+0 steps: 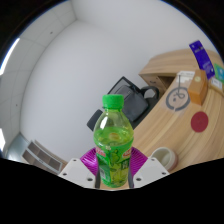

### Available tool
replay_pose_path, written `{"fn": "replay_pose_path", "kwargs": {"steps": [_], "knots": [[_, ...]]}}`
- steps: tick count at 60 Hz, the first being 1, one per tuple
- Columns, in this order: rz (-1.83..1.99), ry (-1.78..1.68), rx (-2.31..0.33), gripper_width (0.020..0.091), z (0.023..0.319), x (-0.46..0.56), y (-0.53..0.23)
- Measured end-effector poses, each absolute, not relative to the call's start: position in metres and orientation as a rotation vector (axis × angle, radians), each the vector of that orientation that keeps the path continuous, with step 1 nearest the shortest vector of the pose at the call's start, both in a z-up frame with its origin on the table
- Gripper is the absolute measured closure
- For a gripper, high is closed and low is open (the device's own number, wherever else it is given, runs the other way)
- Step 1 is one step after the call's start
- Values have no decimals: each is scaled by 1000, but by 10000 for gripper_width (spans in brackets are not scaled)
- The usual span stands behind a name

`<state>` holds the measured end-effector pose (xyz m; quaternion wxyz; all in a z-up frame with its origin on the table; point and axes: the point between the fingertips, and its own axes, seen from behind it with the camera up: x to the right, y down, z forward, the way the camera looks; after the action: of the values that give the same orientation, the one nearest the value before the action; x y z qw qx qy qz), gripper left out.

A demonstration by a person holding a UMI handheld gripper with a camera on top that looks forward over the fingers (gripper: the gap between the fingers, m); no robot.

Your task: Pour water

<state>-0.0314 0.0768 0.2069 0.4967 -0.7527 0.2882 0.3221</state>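
A: While the tongs [113,176] are gripping the green bottle [113,148], what is the gripper view telling you about the pour?

B: The bottle is standing upright between the two fingers, its green cap [112,101] on top, and the purple pads [92,160] are pressing on its lower body from left and right. So the tongs are clenched on the bottle. It is being carried above the floor, near us, with the wooden worktop [165,110] lying further off to the right.

A: Is the cap looking closed?

B: It is sitting on the neck; I cannot tell whether it is screwed tight. I am judging that nothing pours until it is off.

A: Where should the water be going?

B: A round cup-like vessel [177,98] is standing on the far right of the worktop, near a boxy item [198,84] and a red disc [201,120]. It is probably the target, though I am guessing. Doing this well means keeping the squeeze firm, bringing the mouth right over the rim, then tilting slowly.

A: And the hand's pose?

B: The hand itself is staying out of sight. Judging by the view, the tongs are pointing forward and downward, held level from side to side, since the bottle is not leaning either way.
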Motion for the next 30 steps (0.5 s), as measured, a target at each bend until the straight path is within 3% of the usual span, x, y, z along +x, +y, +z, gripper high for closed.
{"fn": "replay_pose_path", "kwargs": {"steps": [10,15,24,30], "knots": [[289,372,-1765,717,256,43,76],[92,268,-1754,718,261,80,79],[-132,149,-1786,719,230,139,84],[-175,132,-1818,719,192,170,86]]}}
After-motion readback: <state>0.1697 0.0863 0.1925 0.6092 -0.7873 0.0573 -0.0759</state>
